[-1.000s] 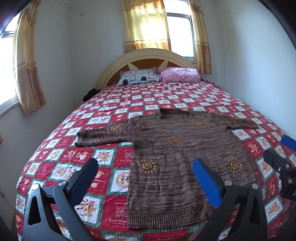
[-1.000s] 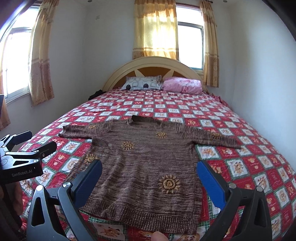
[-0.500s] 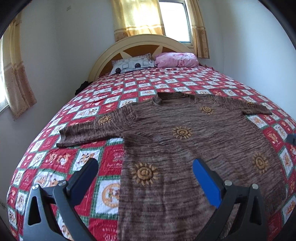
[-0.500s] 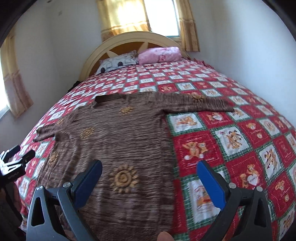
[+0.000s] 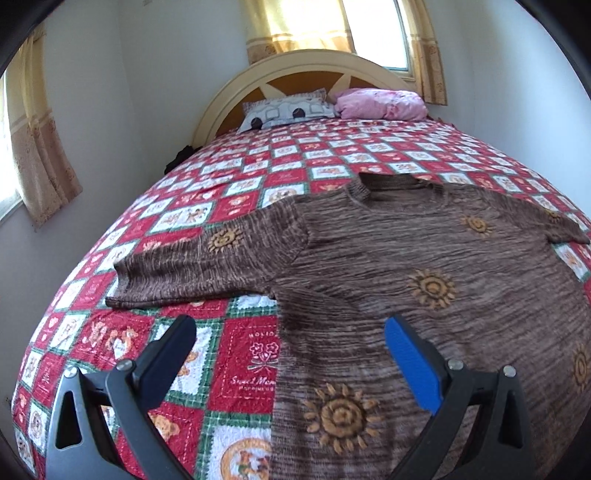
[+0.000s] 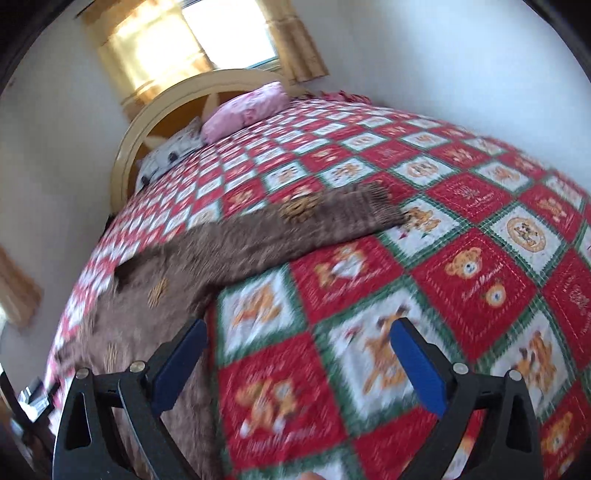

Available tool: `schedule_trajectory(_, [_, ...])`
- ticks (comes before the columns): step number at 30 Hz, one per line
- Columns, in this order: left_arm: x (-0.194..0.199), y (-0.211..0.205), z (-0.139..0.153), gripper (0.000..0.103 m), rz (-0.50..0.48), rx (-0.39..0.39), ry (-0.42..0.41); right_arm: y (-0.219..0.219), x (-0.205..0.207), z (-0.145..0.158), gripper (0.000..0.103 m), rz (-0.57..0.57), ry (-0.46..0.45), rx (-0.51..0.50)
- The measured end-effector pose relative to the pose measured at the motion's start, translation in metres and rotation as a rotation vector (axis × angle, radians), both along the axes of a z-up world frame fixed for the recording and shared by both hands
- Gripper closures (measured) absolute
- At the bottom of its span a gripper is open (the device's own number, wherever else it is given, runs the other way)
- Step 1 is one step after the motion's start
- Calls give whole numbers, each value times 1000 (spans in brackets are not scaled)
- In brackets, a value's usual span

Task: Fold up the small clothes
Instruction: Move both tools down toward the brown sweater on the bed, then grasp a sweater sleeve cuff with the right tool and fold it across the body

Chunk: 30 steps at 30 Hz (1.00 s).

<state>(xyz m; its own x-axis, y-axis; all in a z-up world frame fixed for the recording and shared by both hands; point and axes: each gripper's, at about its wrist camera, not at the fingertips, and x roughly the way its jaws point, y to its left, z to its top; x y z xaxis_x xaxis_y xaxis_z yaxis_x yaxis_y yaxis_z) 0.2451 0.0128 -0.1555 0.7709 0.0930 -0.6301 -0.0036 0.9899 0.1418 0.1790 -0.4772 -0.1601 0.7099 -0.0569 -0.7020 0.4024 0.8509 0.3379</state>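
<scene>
Sweater (image 5: 424,266) lies flat under left claw (image 5: 291,343), seemingly untouched.

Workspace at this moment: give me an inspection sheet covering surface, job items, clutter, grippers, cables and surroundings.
Surface: bed with red, white and green patchwork quilt.
Job's things: brown sweater lying flat and unfolded, sleeves spread.
Clutter: patterned pillow and pink pillow at the headboard.
Grippers: left gripper open, over the sweater's side edge; right gripper open, over sweater edge and quilt; that view is blurred.
Cables: nothing seen.
Surroundings: white walls, yellow curtains, bright window.
</scene>
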Motion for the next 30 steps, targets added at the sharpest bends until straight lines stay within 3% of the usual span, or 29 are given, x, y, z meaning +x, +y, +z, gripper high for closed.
schedule_trajectory(8, [18, 1, -33, 0, 14, -50, 101, -54, 44, -19, 26, -65, 13, 67])
schedule_trajectory(18, [27, 1, -45, 0, 58, -40, 161, -103, 82, -44, 38, -164, 70, 156])
schedule_trajectory(22, [28, 2, -47, 0, 60, -43, 172, -110, 98, -50, 41, -180, 76, 143])
schedule_trajectory(24, [29, 4, -49, 0, 65, -49, 185, -113, 105, -52, 52, -190, 84, 129])
schedule_trajectory(28, [31, 5, -51, 0, 73, -53, 195, -117, 112, -55, 91, -202, 97, 93])
schedule_trajectory(30, [31, 4, -51, 0, 75, -53, 194, -117, 114, -54, 93, -197, 96, 66])
